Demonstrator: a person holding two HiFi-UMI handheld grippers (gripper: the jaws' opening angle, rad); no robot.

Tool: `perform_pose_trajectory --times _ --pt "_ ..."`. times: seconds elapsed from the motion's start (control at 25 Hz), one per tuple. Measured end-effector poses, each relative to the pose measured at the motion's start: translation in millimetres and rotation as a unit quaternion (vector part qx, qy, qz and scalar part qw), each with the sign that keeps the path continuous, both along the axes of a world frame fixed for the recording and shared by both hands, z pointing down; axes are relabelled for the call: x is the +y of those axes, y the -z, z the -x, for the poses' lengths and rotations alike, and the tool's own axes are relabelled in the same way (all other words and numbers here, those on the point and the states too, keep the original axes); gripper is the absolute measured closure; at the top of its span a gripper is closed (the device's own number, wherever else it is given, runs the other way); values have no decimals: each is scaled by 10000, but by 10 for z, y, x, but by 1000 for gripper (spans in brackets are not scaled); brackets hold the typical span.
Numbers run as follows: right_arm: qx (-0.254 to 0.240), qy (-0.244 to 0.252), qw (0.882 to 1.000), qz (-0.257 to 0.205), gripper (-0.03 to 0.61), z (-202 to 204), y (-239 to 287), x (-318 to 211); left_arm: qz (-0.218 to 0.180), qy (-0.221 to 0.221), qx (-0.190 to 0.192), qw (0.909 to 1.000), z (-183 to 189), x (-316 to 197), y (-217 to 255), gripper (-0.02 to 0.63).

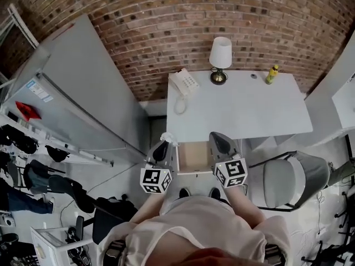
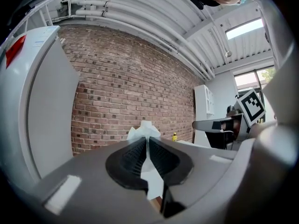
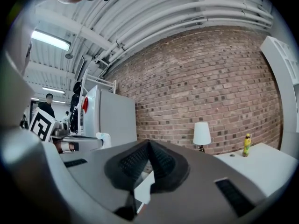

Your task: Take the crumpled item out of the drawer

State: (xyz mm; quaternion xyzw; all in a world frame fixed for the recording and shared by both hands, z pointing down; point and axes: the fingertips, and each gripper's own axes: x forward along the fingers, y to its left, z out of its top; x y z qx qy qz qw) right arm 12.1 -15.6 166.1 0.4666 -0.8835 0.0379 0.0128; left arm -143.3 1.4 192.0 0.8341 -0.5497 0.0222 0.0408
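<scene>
The left gripper pinches the crumpled item tight. The right gripper is closed, empty. A weak pinch could drop it into the drawer.

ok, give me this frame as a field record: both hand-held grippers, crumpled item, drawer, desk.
left hand-held gripper: shut on crumpled white item
right hand-held gripper: shut, nothing held
crumpled white item: out of drawer, left of it in head view
drawer: open, between the grippers
desk: telephone, lamp, yellow bottle on top
</scene>
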Motion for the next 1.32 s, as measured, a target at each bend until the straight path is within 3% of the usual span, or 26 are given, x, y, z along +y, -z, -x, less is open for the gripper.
perform_pose_trajectory --times 0.52,1.32 --pt "-8 60 9999 -106 572 66 121 89 -185 90 136 9997 31 77 139 588" --pt "-31 -166 9998 -128 572 -44 132 -127 -173 -264 193 9993 -166 -137 117 588"
